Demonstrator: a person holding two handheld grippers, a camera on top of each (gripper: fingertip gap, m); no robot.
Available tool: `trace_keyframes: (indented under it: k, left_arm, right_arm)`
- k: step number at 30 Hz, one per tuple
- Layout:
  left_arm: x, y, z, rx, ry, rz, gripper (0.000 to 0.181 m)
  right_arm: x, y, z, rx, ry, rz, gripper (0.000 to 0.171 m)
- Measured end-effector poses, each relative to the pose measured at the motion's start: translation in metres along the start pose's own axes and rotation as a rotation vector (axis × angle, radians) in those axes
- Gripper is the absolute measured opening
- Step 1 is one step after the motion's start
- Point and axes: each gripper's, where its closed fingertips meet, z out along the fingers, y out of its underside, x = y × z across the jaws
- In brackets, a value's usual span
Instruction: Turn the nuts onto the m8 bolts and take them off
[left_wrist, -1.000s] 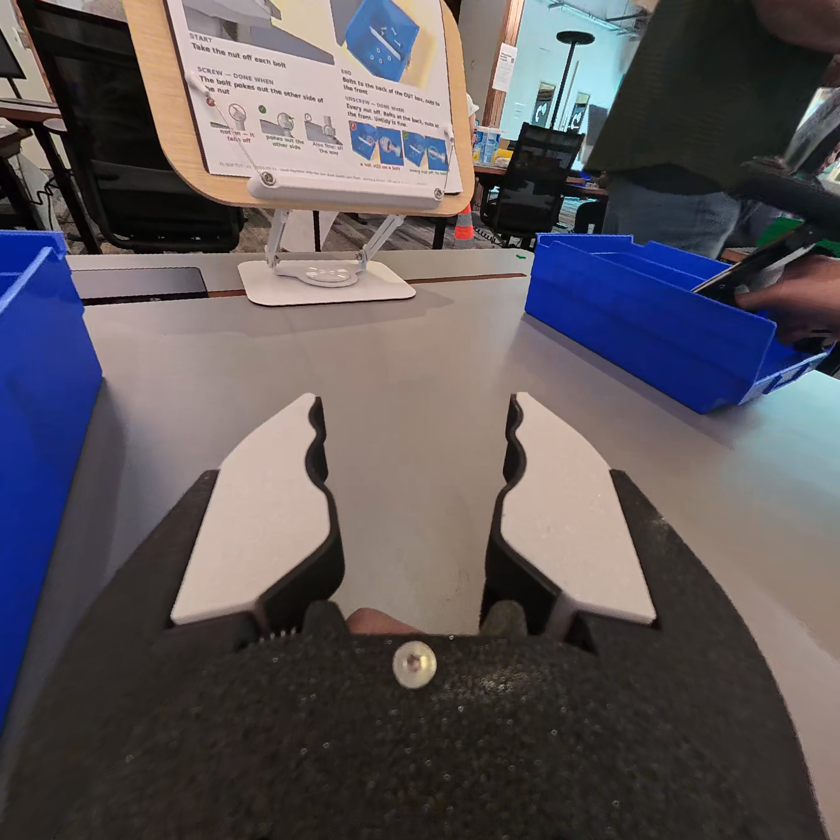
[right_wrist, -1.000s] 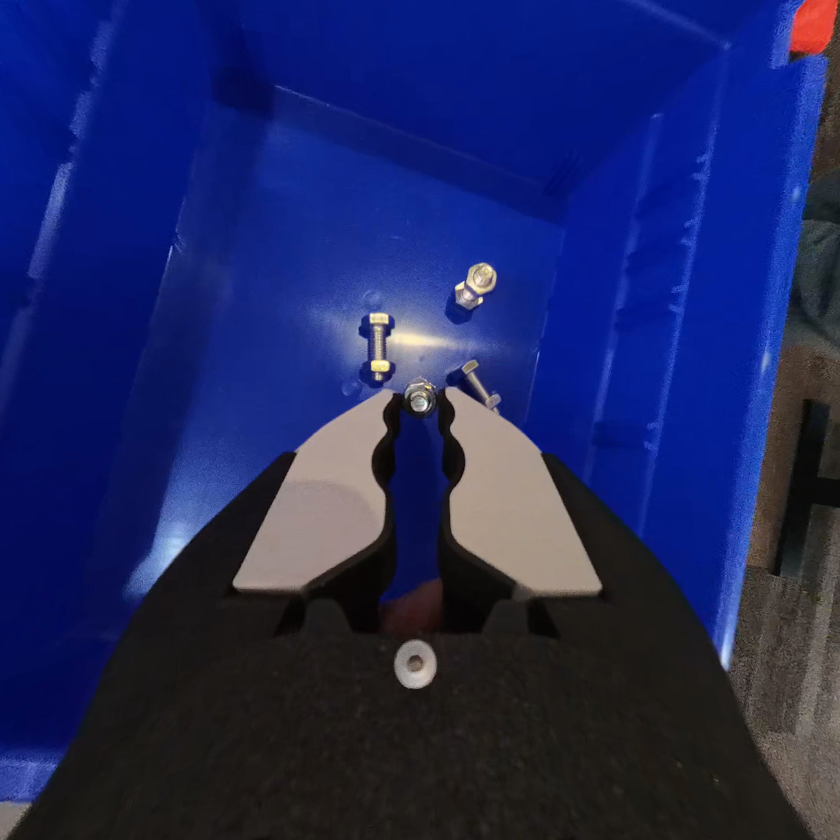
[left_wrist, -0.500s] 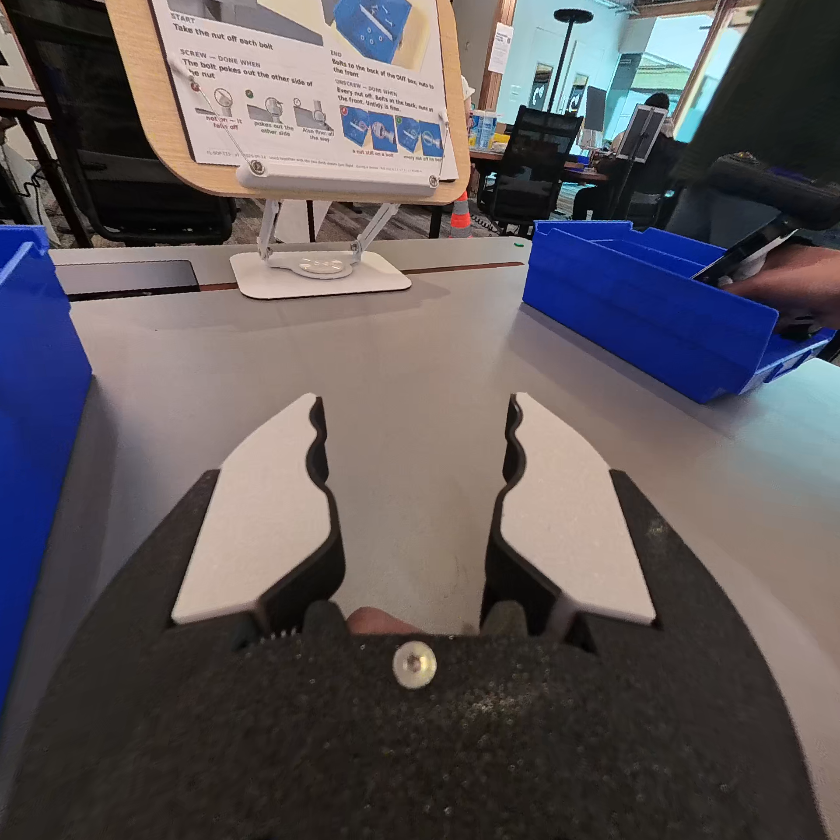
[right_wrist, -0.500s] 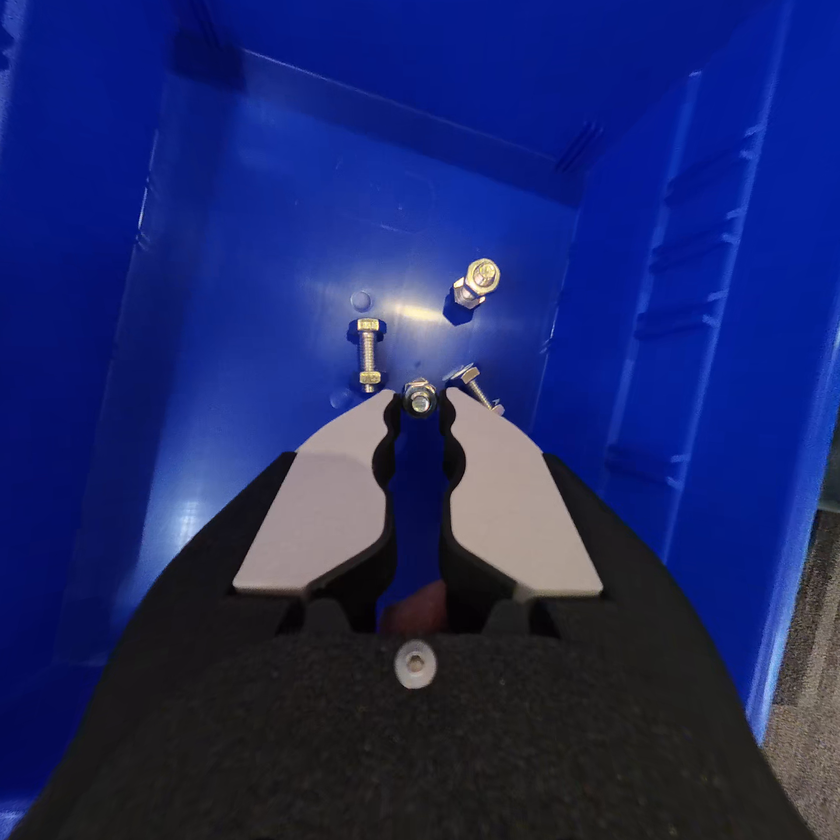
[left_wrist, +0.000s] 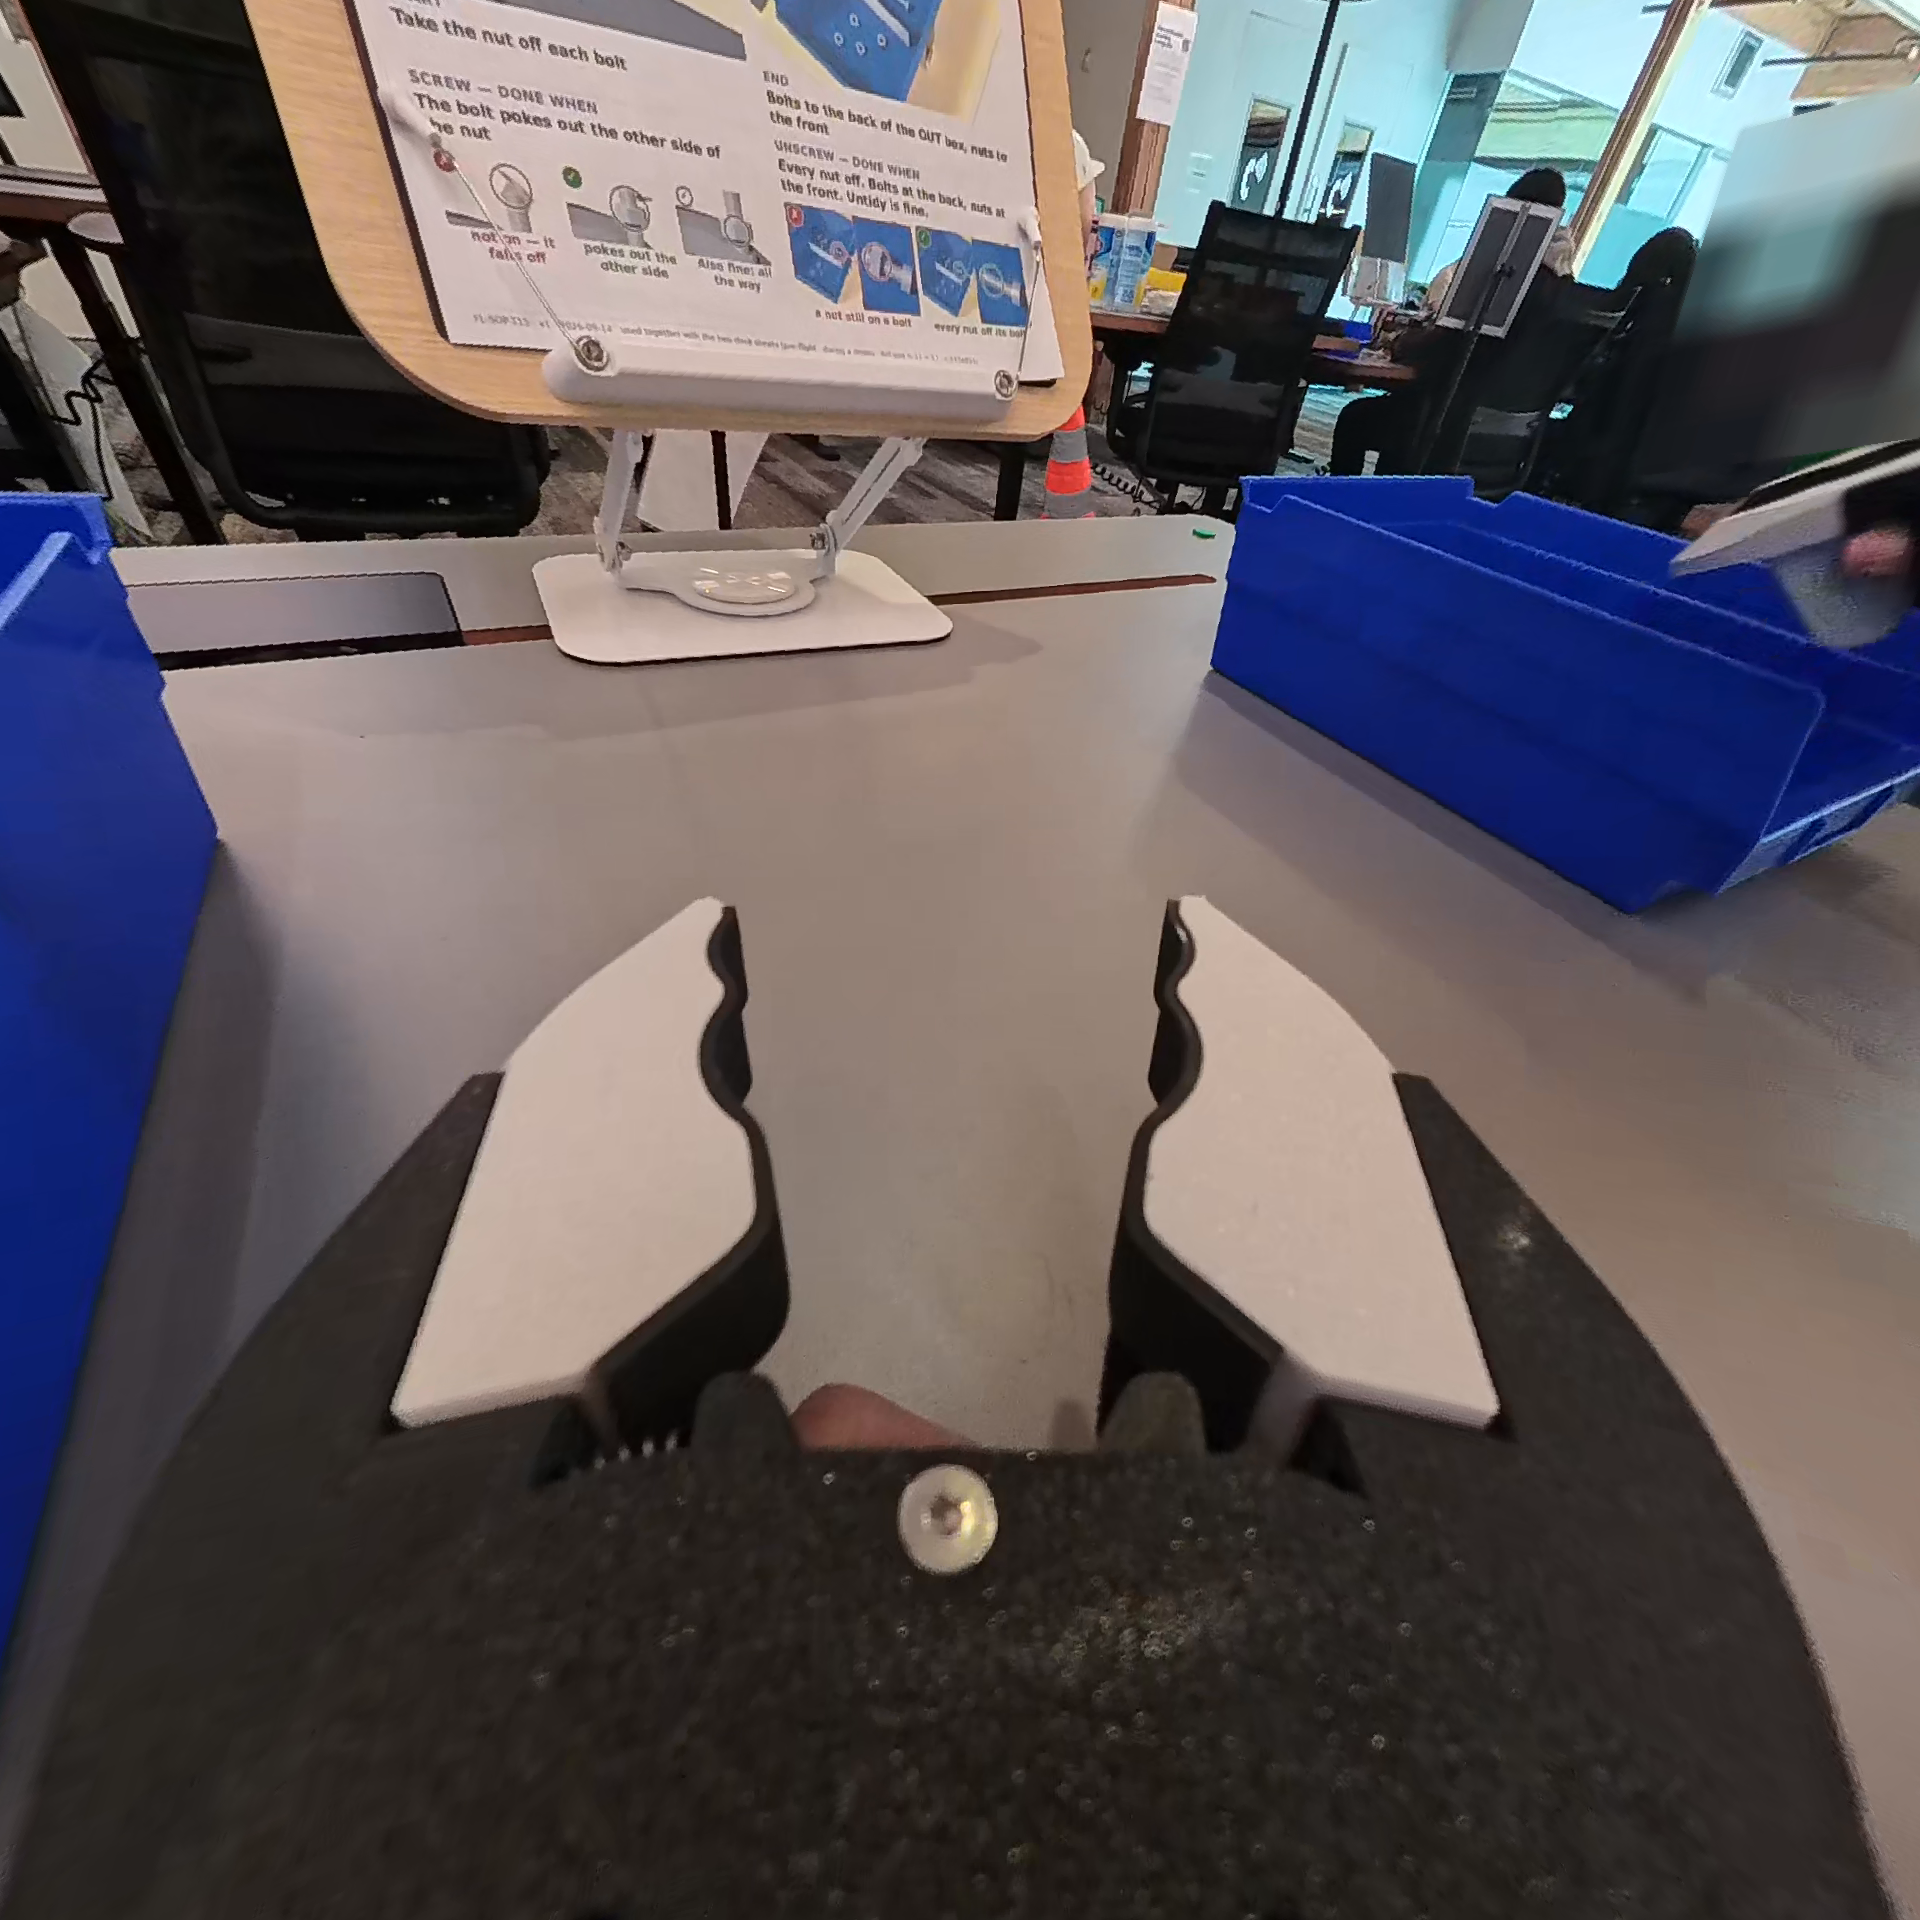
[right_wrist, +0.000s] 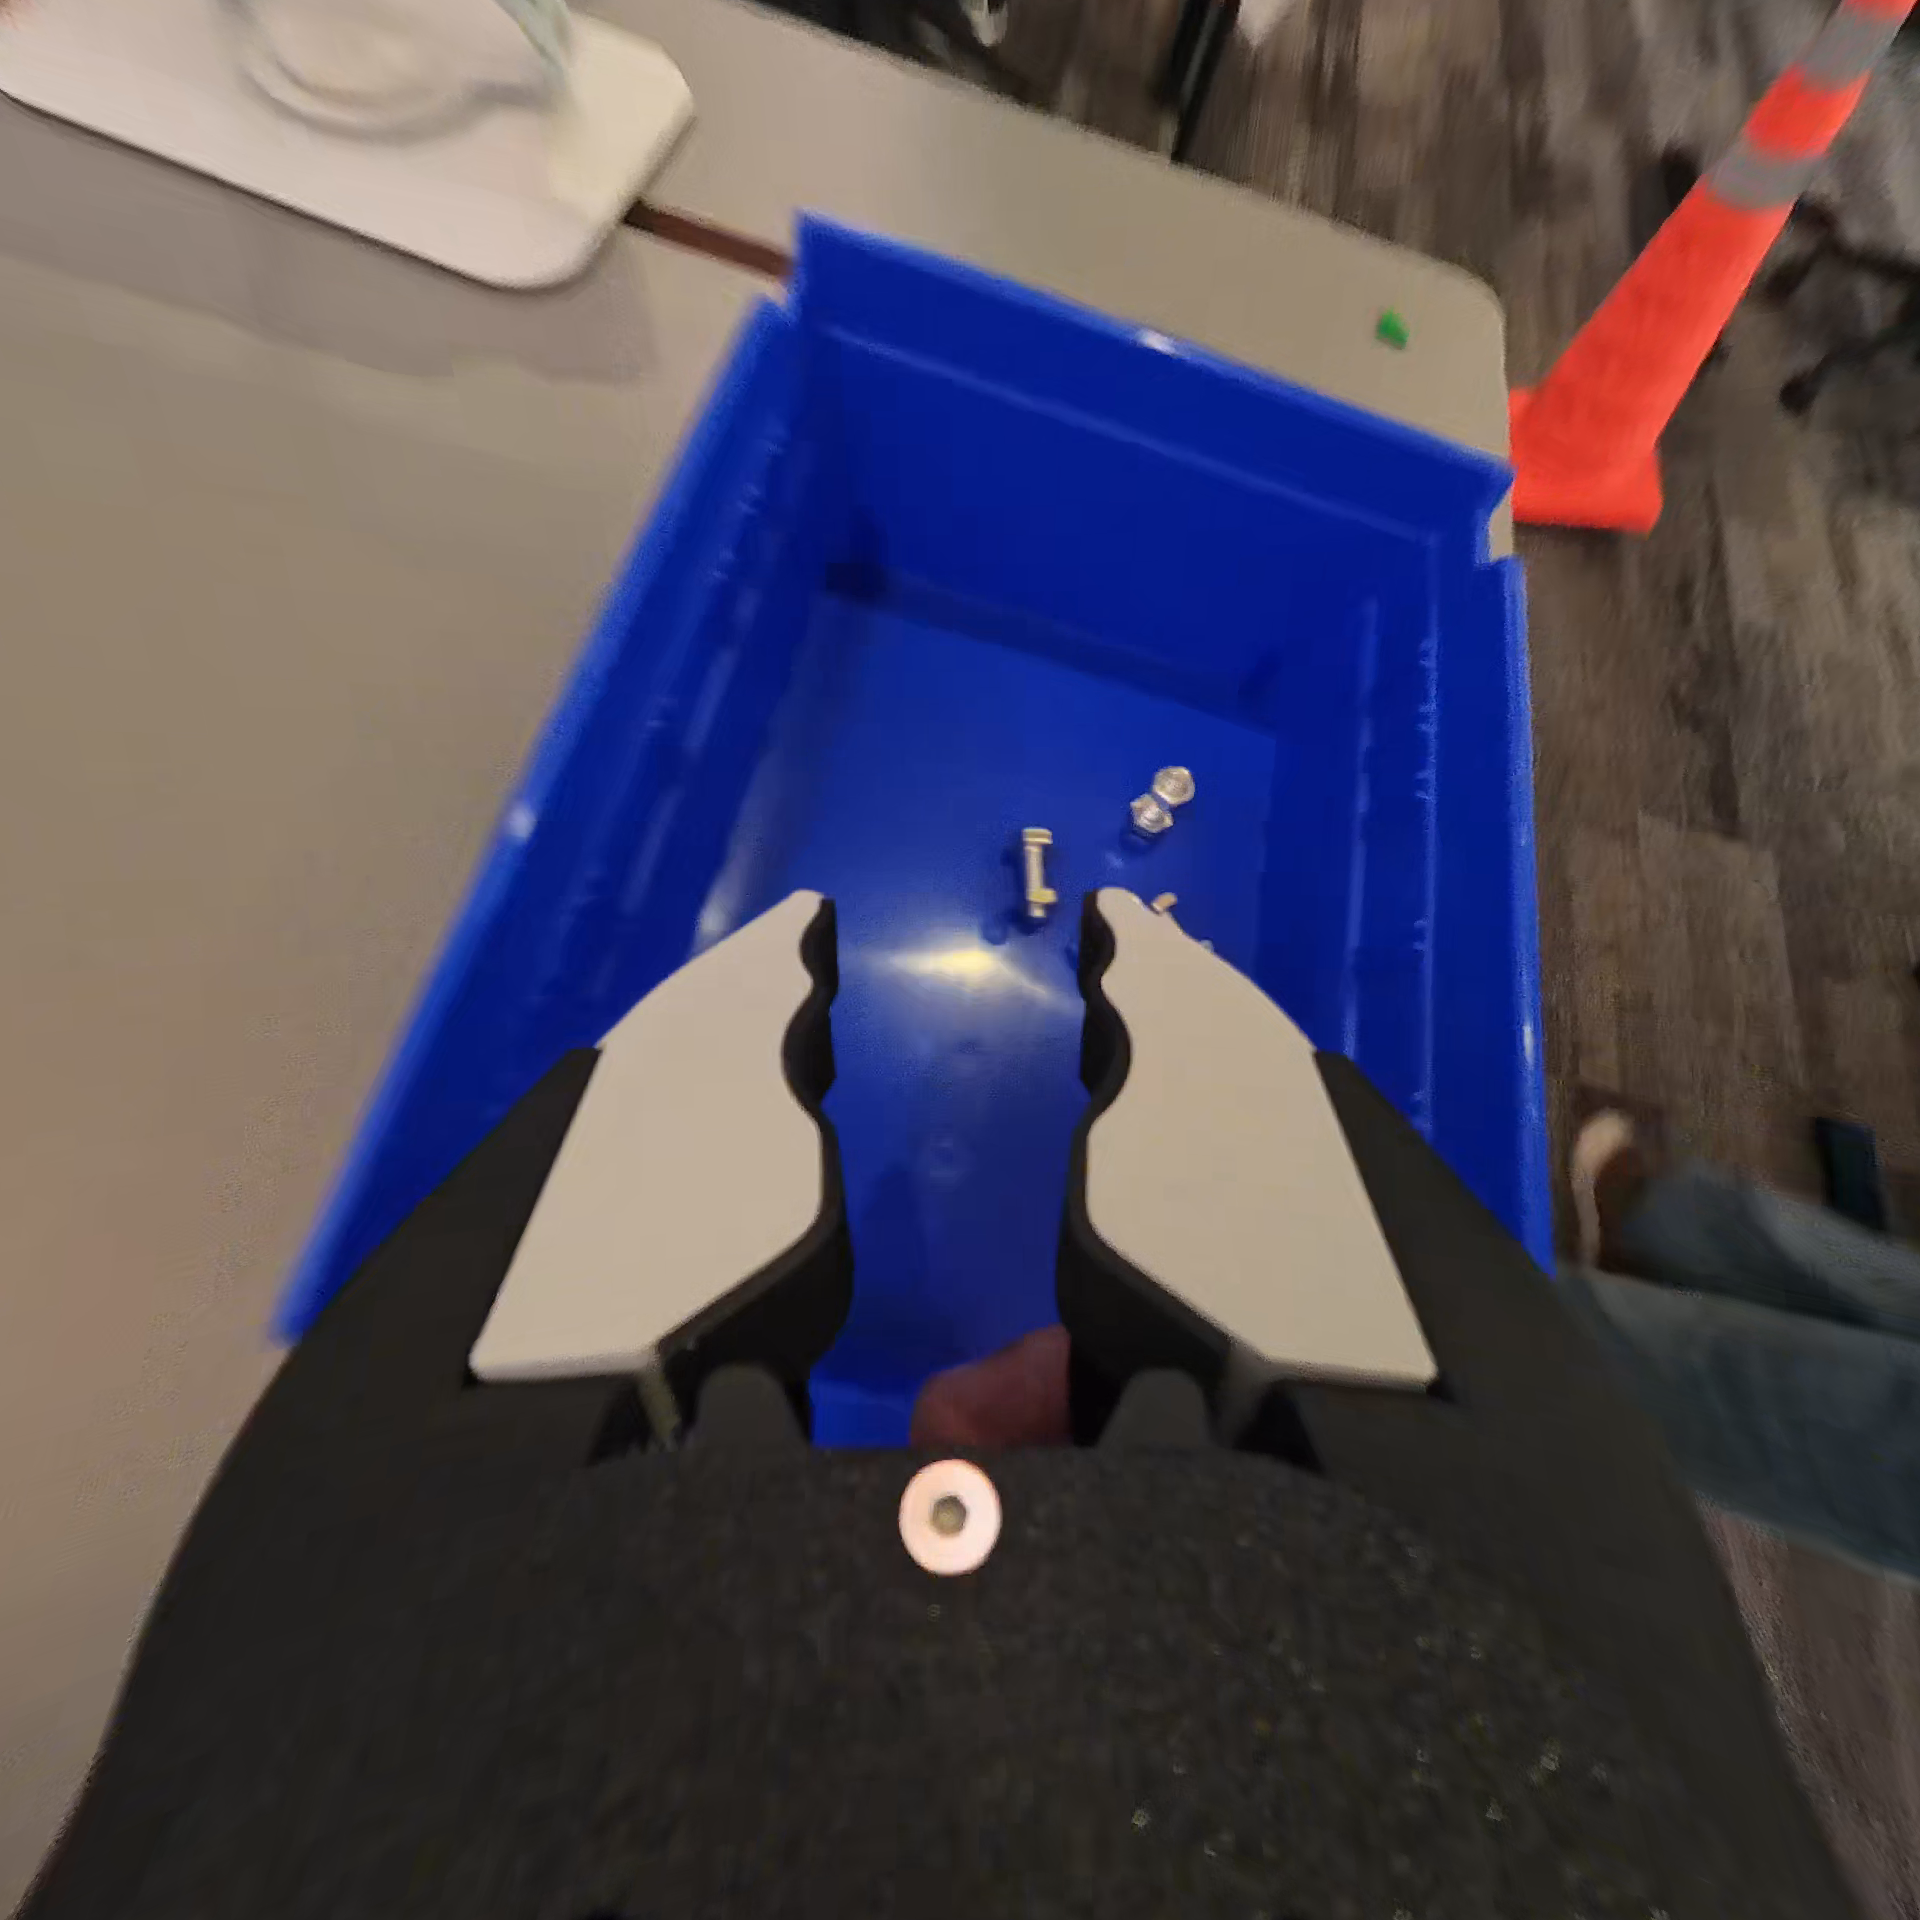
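In the right wrist view my right gripper (right_wrist: 956, 909) is open above a blue bin (right_wrist: 665, 790), with nothing between its pads. On the bin floor lie a silver bolt with a nut (right_wrist: 1036, 871) and a second one farther back (right_wrist: 1164, 800). A third bolt (right_wrist: 1166, 902) peeks out behind my right fingertip. In the left wrist view my left gripper (left_wrist: 951, 914) is wide open and empty, low over the grey table (left_wrist: 935, 790). The same bin (left_wrist: 1507, 665) stands at the right, with the right gripper blurred over it (left_wrist: 1808, 561).
Another blue bin (left_wrist: 62, 935) stands at the left. An instruction board on a white stand (left_wrist: 727, 603) is at the table's back. An orange cone (right_wrist: 1662, 312) and a person's leg (right_wrist: 1766, 1330) are beside the table on the right. The grippers' ends are close to 40 centimetres from one another.
My right gripper was shut on a bolt with a nut deep in the bin. It has opened, let the bolt go, and pulled back up out of the bin. The left gripper has stayed open.
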Motion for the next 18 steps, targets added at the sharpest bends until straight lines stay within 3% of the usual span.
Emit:
trace_keyframes:
  k: [5, 9, 13, 18]
  left_arm:
    - [0.0, -0.001, 0.0, 0.003, -0.004, 0.002, 0.076]
    - [-0.001, 0.0, 0.0, 0.0, 0.0, -0.004, 0.075]
    - [0.0, -0.002, -0.001, 0.014, -0.002, 0.003, 0.075]
    - [0.003, -0.002, -0.001, 0.017, -0.002, 0.026, 0.074]
  right_arm:
    - [-0.067, -0.006, -0.054, 0.302, -0.028, -0.03, 0.046]
    - [-0.115, 0.006, -0.075, 0.46, -0.038, -0.006, 0.048]
    - [-0.132, 0.022, -0.074, 0.46, 0.003, -0.041, 0.047]
    - [-0.14, 0.037, -0.053, 0.355, -0.089, 0.067, 0.05]
